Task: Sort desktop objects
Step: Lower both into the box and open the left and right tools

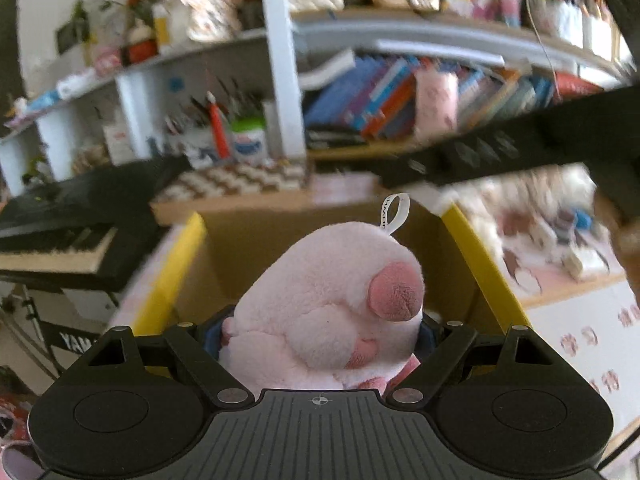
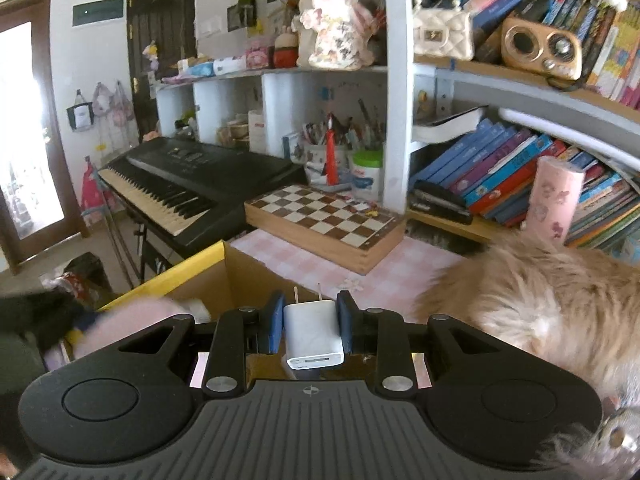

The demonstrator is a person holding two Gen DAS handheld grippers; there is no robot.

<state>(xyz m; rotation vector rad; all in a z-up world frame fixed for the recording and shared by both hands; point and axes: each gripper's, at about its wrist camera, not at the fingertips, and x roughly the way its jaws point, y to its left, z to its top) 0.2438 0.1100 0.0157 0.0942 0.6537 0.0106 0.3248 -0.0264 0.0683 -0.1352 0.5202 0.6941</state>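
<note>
2 grippers loaded: left gripper [image 1: 320, 332] clamps pink plush [image 1: 332, 300] over the yellow-edged box [image 1: 484, 264]; right gripper [image 2: 310, 328] pinches white charger [image 2: 313, 330], prongs forward, above the box [image 2: 188, 276] rim. Chessboard [image 2: 324, 220] and keyboard [image 2: 188, 184] beyond.

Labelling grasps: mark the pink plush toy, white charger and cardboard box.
pink plush toy [image 1: 328, 304]: left wrist view, its fuzzy body.
white charger [image 2: 313, 330]: right wrist view, its top face.
cardboard box [image 1: 256, 236]: left wrist view, inner back wall.
</note>
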